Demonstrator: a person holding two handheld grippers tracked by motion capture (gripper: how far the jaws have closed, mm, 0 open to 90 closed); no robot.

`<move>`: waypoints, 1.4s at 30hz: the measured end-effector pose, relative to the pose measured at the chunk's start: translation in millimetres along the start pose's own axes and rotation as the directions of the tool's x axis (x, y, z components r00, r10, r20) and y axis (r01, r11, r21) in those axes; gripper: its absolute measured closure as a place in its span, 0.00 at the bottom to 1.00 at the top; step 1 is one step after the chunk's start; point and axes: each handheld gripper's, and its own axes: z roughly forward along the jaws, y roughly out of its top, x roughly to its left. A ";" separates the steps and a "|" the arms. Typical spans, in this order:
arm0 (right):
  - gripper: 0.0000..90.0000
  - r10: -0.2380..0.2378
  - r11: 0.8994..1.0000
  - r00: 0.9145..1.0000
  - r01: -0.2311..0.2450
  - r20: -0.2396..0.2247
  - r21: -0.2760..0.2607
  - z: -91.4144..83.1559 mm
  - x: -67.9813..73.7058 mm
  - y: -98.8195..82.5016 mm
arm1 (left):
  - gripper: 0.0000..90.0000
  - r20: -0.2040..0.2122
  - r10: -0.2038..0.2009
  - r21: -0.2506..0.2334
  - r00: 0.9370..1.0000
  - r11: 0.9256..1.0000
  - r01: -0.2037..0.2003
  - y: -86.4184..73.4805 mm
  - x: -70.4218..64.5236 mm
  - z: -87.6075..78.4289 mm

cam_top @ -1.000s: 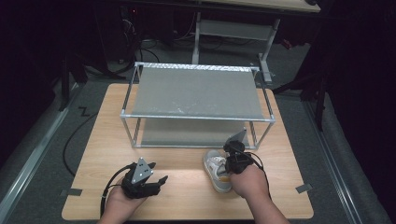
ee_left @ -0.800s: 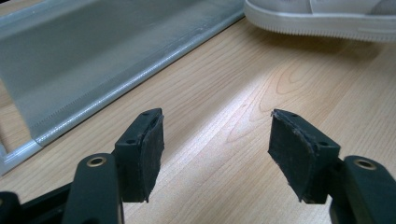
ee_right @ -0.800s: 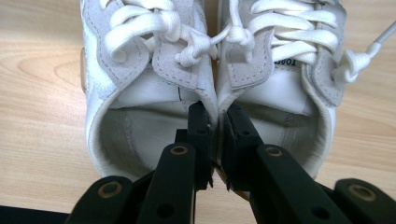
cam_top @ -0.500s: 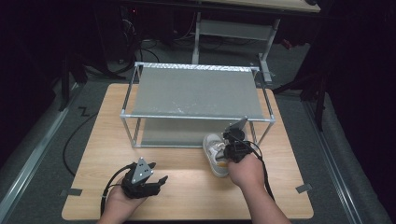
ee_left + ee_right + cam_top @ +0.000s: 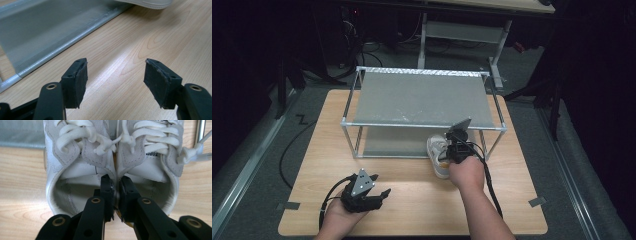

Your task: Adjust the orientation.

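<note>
Now the right gripper [image 5: 115, 195] is pinching the inner walls of 2 white sneakers [image 5: 110, 157] together. The left gripper [image 5: 116, 83] is resting wide open, holding nothing, over the wooden table [image 5: 140, 50].

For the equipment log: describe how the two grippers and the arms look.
Both grippers are black. The left gripper carries a grey three-cornered plate, and a black cable loops from it. The right gripper has a similar plate and trailing cable. Jaws have brass-coloured rivets. Forearms are bare, no sleeves.

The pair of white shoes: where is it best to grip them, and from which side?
Grip the two inner collar walls of the white shoes together, coming from the heel side. They stand side by side touching, as the right claw pinches them now.
</note>
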 end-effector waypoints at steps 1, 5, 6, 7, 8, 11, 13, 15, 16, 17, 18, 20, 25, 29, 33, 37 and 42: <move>0.92 0.004 1.000 1.000 -0.004 0.002 -0.004 0.0 0.1 0.4 | 0.39 0.002 0.001 0.001 1.000 1.000 -0.001 0.1 0.0 0.2; 0.92 0.004 1.000 1.000 -0.004 -0.001 -0.006 -2.0 -0.1 0.6 | 0.39 0.004 0.006 0.008 1.000 1.000 -0.006 0.0 -0.5 1.4; 0.92 0.005 1.000 1.000 -0.005 -0.003 -0.008 -2.5 0.2 -0.1 | 0.39 0.005 0.007 0.009 1.000 1.000 -0.007 0.0 -0.7 1.7; 0.92 0.001 1.000 1.000 -0.001 -0.002 -0.011 -3.0 0.3 -0.7 | 0.39 0.006 0.008 0.009 1.000 1.000 -0.008 -0.1 -0.9 2.1; 0.92 -0.001 1.000 1.000 0.001 -0.002 -0.014 -3.6 0.0 -1.2 | 0.39 0.007 0.009 0.011 1.000 1.000 -0.009 -0.1 -1.1 2.3; 0.92 0.003 1.000 1.000 -0.003 -0.002 -0.015 -5.0 -0.6 -3.1 | 0.39 0.007 0.012 0.014 1.000 1.000 -0.012 0.1 -1.7 2.4; 0.92 -0.001 1.000 1.000 0.001 0.001 -0.016 -5.5 -0.4 -5.3 | 0.39 0.008 0.014 0.014 1.000 1.000 -0.015 0.1 -2.4 2.5; 0.92 -0.006 1.000 1.000 0.006 0.000 -0.014 -6.6 -1.6 -8.5 | 0.39 0.009 0.016 0.017 1.000 1.000 -0.016 0.0 -2.8 3.3; 0.92 -0.001 1.000 1.000 0.001 -0.004 -0.020 -6.8 -2.6 -10.1 | 0.39 0.009 0.016 0.019 1.000 1.000 -0.016 -0.1 -2.9 3.9; 0.92 0.010 0.999 1.000 -0.010 -0.008 -0.034 -7.3 -5.4 -12.7 | 0.39 0.011 0.017 0.025 1.000 1.000 -0.017 -0.1 -3.1 4.7; 0.92 0.010 0.999 1.000 -0.010 -0.008 -0.034 -7.3 -5.4 -12.7 | 0.39 0.011 0.017 0.025 1.000 1.000 -0.017 -0.1 -3.1 4.7; 0.92 0.024 0.998 1.000 -0.024 -0.008 -0.052 -5.9 -7.8 -14.8 | 0.39 0.011 0.019 0.026 1.000 0.999 -0.019 0.0 -4.2 5.2; 0.92 0.045 0.995 0.999 -0.045 -0.009 -0.086 3.6 -12.6 -19.1 | 0.39 0.012 0.023 0.029 1.000 0.999 -0.023 0.1 -5.0 5.7; 0.92 0.045 0.994 0.999 -0.045 -0.011 -0.097 8.0 -13.0 -20.1 | 0.39 0.012 0.021 0.034 1.000 0.999 -0.021 -0.4 -3.8 6.7; 0.92 0.044 0.994 0.999 -0.045 -0.006 -0.101 10.0 -10.2 -19.8 | 0.39 0.014 0.024 0.032 1.000 0.999 -0.025 -0.3 -4.3 6.1; 0.91 0.048 0.992 0.999 -0.048 -0.007 -0.116 11.2 -7.9 -19.1 | 0.39 0.012 0.024 0.030 1.000 0.999 -0.024 -0.2 -4.0 5.4; 0.91 0.055 0.986 0.998 -0.053 0.006 -0.156 16.9 -5.6 -17.8 | 0.39 0.013 0.026 0.031 1.000 0.999 -0.026 -0.6 -4.3 5.2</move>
